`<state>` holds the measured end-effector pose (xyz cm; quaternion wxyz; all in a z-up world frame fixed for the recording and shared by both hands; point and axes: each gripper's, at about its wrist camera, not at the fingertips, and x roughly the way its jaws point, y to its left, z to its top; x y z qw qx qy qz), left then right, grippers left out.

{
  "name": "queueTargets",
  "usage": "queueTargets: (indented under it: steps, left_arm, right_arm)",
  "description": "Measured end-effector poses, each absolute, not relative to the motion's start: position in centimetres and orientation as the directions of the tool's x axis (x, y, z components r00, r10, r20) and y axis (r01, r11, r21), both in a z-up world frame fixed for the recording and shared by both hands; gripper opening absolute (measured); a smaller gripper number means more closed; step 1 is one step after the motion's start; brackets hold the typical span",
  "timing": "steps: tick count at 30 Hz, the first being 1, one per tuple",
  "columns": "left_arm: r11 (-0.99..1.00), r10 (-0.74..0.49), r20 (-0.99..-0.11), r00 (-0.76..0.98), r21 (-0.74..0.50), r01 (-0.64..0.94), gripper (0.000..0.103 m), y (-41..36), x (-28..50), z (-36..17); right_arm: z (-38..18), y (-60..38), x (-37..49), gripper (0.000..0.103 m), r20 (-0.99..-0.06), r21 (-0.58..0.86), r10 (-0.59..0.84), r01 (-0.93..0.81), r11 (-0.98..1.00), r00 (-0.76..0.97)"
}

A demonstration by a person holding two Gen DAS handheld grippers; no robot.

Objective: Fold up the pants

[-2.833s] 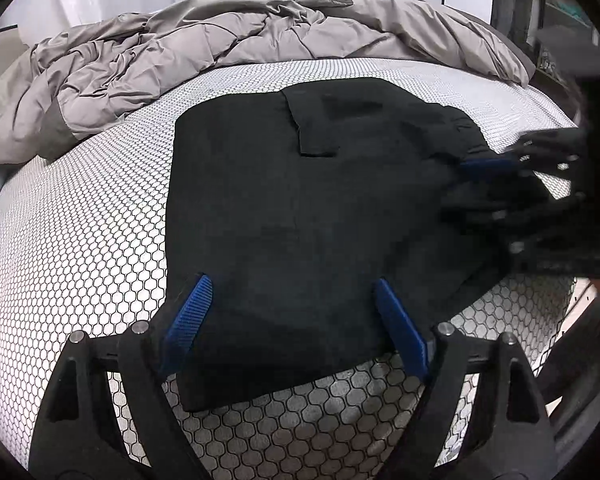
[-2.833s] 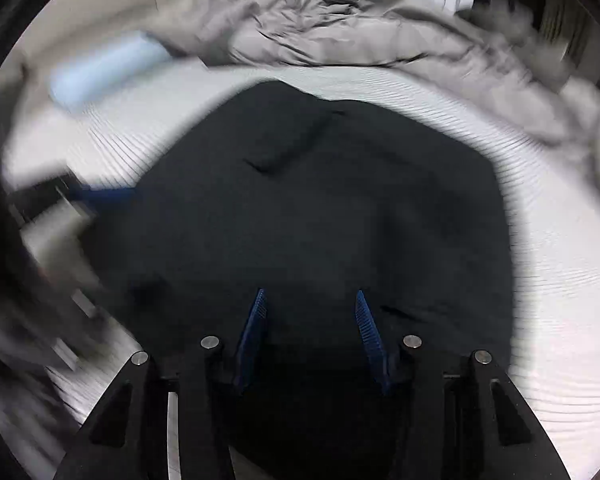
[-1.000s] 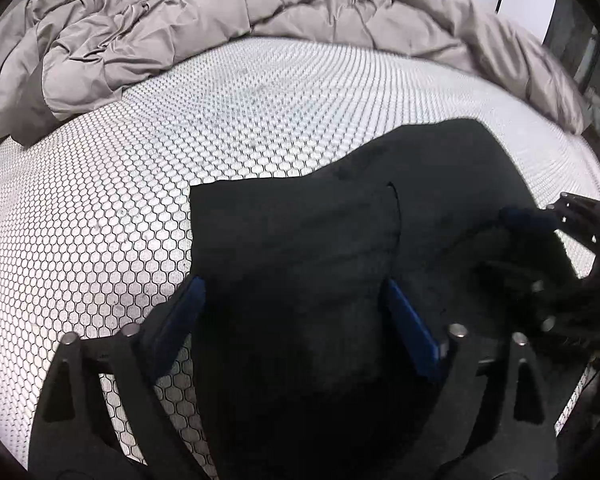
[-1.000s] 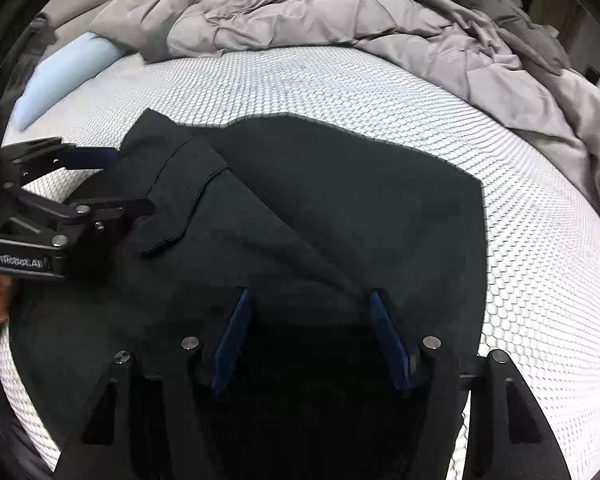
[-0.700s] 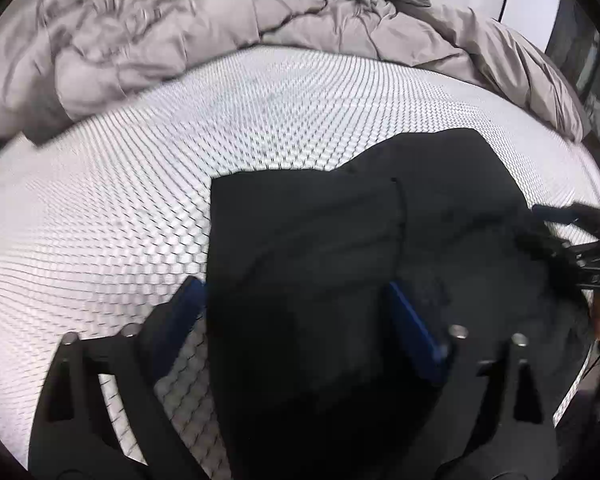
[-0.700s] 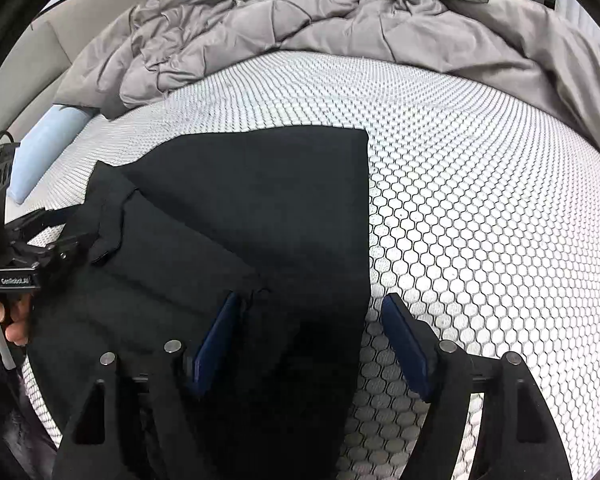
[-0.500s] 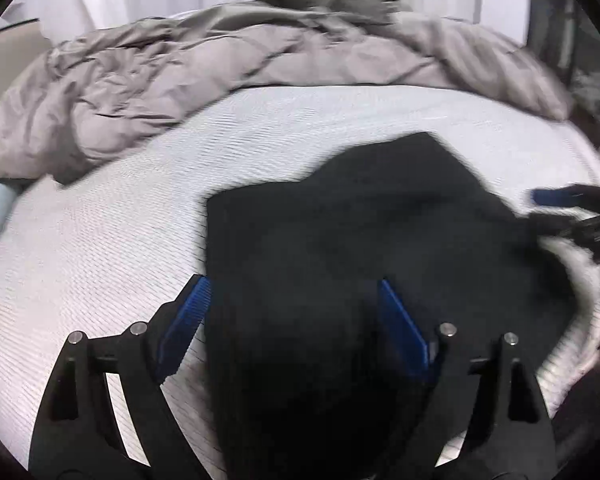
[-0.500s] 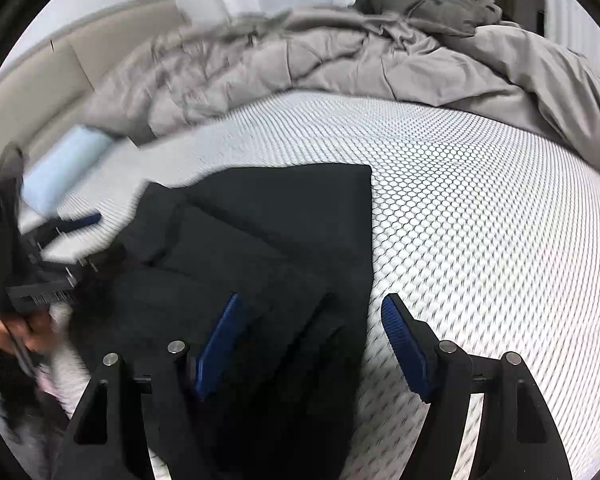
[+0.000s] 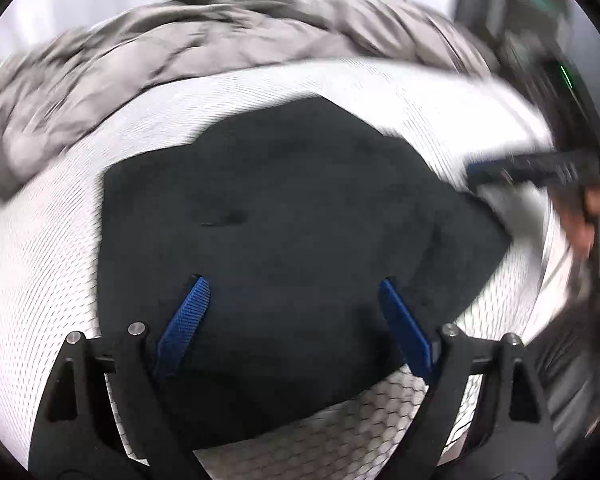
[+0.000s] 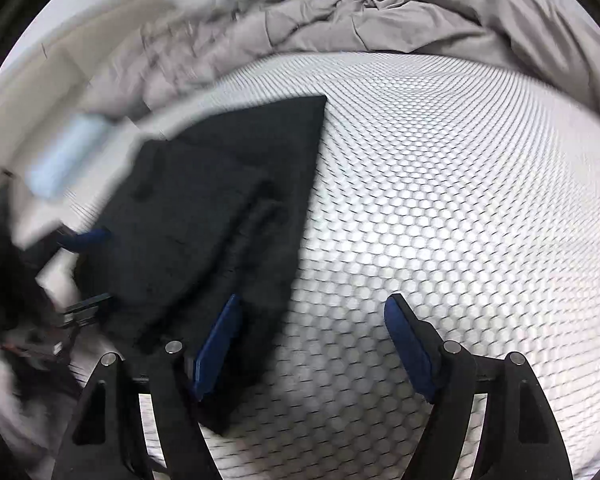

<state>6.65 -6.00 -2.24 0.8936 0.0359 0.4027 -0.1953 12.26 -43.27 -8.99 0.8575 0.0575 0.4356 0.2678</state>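
The black pants [image 9: 284, 216] lie folded in a compact stack on the white hexagon-patterned mattress [image 9: 40, 264]. My left gripper [image 9: 292, 292] is open and empty, hovering above the stack's near part. In the right wrist view the pants [image 10: 220, 208] lie left of centre with layered folded edges. My right gripper [image 10: 312, 312] is open and empty, its left finger over the pants' near edge and its right finger over bare mattress [image 10: 440, 184]. The right gripper [image 9: 540, 168] shows blurred at the right of the left wrist view; the left gripper [image 10: 82, 268] shows blurred at the left of the right wrist view.
A crumpled grey duvet [image 9: 180, 52] is heaped along the far side of the bed [image 10: 380, 12]. A light blue pillow [image 10: 64, 156] lies at the left by the beige headboard. Dark furniture stands beyond the bed's right edge [image 9: 572, 80].
Both grippers have let go of the pants and pulled back and up. The pants now lie folded on themselves in a smaller stack. Both views are blurred by motion.
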Motion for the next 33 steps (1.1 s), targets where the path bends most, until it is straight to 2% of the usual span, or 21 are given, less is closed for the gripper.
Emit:
queueTargets:
  steps: [3,6,7,9,11,12,13,14,15,16,19,21,22,23,24,25,27,30,33]
  left_arm:
    - [0.943,-0.330,-0.693,0.641,-0.217,0.250,0.086,-0.7,7.8,-1.5]
    - [0.937,-0.310,-0.721,0.620,-0.342,0.070,0.085,4.6,9.7,-3.5]
    - [0.908,-0.349,-0.734,0.582,-0.418,0.017,0.080,6.5,10.4,-5.1]
    - [0.875,-0.392,-0.756,0.525,-0.482,-0.041,0.073,8.1,11.0,-7.3]
    - [0.848,-0.440,-0.724,0.532,-0.530,-0.020,0.071,8.8,10.7,-8.1]
    - [0.842,-0.458,-0.712,0.532,-0.539,0.002,0.057,8.8,10.5,-7.9]
    - [0.821,-0.497,-0.693,0.521,-0.571,0.023,0.046,8.7,10.4,-7.9]
    - [0.809,-0.512,-0.686,0.518,-0.587,0.022,0.040,8.7,10.6,-7.8]
    - [0.817,-0.494,-0.685,0.536,-0.577,0.016,0.035,8.5,10.5,-7.5]
    - [0.824,-0.484,-0.682,0.548,-0.567,0.023,0.028,8.3,10.5,-7.2]
    - [0.834,-0.470,-0.657,0.589,-0.550,0.051,0.024,7.5,11.4,-5.4]
    - [0.848,-0.444,-0.666,0.600,-0.529,0.041,0.024,7.0,12.5,-5.2]
    - [0.860,-0.426,-0.681,0.596,-0.510,0.033,0.027,6.7,13.2,-5.5]
    - [0.876,-0.402,-0.706,0.583,-0.481,0.021,0.030,6.4,13.7,-5.8]
    - [0.890,-0.376,-0.733,0.567,-0.456,0.001,0.040,6.1,14.6,-6.5]
    - [0.895,-0.360,-0.747,0.560,-0.446,-0.019,0.047,6.0,14.8,-6.9]
    - [0.899,-0.345,-0.743,0.574,-0.437,-0.024,0.048,6.1,14.1,-6.6]
    - [0.937,-0.270,-0.761,0.590,-0.349,-0.021,0.057,5.8,12.4,-6.0]
    - [0.941,-0.272,-0.759,0.591,-0.340,-0.004,0.059,5.1,9.6,-6.2]
  right_arm:
    - [-8.6,-43.4,12.5,0.077,-0.657,0.440,0.606,-0.424,0.791,0.448]
    - [-9.9,-42.5,13.9,0.077,-0.633,0.546,0.670,-0.391,0.742,0.387]
    - [-10.9,-42.2,14.8,0.077,-0.629,0.593,0.694,-0.362,0.720,0.350]
    - [-11.8,-42.1,15.8,0.077,-0.635,0.621,0.698,-0.319,0.716,0.330]
    - [-11.9,-41.4,16.3,0.077,-0.624,0.630,0.704,-0.314,0.710,0.341]
    - [-11.7,-41.2,16.4,0.077,-0.612,0.633,0.711,-0.324,0.703,0.347]
    - [-11.5,-41.0,16.5,0.070,-0.600,0.634,0.715,-0.333,0.698,0.358]
    - [-11.4,-40.6,16.7,0.060,-0.601,0.618,0.702,-0.335,0.711,0.382]
    - [-11.3,-39.9,16.9,0.036,-0.604,0.598,0.692,-0.349,0.721,0.396]
    - [-11.1,-39.4,17.1,0.031,-0.602,0.583,0.687,-0.364,0.726,0.407]
    - [-8.7,-38.9,16.5,0.024,-0.565,0.525,0.671,-0.418,0.741,0.480]
    - [-7.3,-38.5,16.5,0.024,-0.553,0.469,0.639,-0.434,0.769,0.535]
    - [-7.1,-38.4,17.0,0.025,-0.570,0.434,0.605,-0.422,0.796,0.556]
    - [-7.5,-38.0,17.8,0.027,-0.624,0.350,0.516,-0.381,0.856,0.587]
    - [-8.0,-37.9,18.3,0.037,-0.662,0.308,0.463,-0.349,0.885,0.589]
    - [-8.8,-37.9,19.0,0.053,-0.697,0.278,0.418,-0.318,0.906,0.582]
    - [-9.4,-39.2,19.3,0.067,-0.707,0.321,0.419,-0.270,0.908,0.569]
    - [-8.5,-40.9,17.8,0.068,-0.696,0.332,0.437,-0.284,0.899,0.570]
    - [-9.1,-41.7,16.7,0.072,-0.715,0.339,0.482,-0.352,0.873,0.507]
